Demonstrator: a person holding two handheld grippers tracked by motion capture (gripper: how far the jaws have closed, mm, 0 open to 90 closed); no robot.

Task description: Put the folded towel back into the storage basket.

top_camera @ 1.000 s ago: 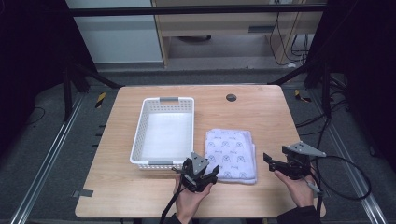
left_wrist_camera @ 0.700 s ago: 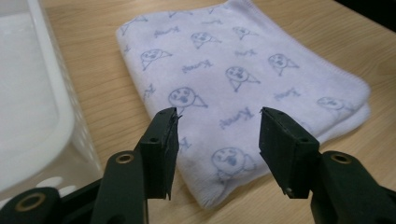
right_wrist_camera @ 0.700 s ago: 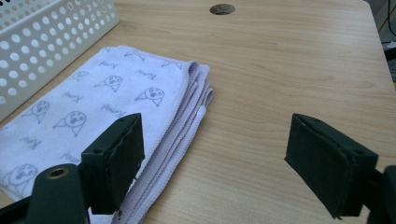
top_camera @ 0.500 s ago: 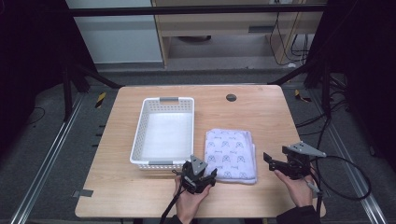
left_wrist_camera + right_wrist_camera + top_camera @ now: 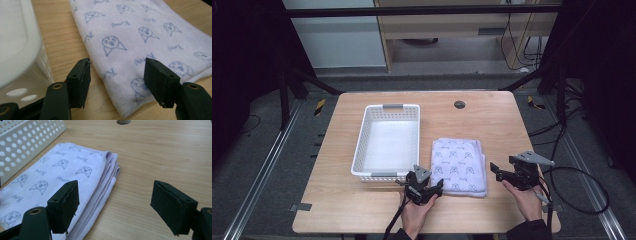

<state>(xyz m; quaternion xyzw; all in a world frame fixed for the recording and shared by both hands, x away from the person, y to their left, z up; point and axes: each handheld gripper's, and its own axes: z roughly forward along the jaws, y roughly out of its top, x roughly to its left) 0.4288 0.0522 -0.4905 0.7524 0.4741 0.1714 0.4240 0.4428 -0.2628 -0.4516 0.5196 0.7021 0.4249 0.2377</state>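
Lilac folded towel (image 5: 459,165), blue face print.

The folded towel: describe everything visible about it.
The towel is pale lilac, soft terry-like cloth printed with small blue cartoon faces and words. It is folded into a flat rectangle several layers thick, its stacked edges showing along one side. It lies on the wooden table beside the white basket. Nothing grips it.

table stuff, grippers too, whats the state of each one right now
basket: upright on the table, nothing in it
towel: folded flat, lying right of the basket, not gripped
left gripper: open, jaws either side of the towel's near corner
right gripper: open, holding nothing, by the towel's right edge
table: wooden, dark round hole near its far edge
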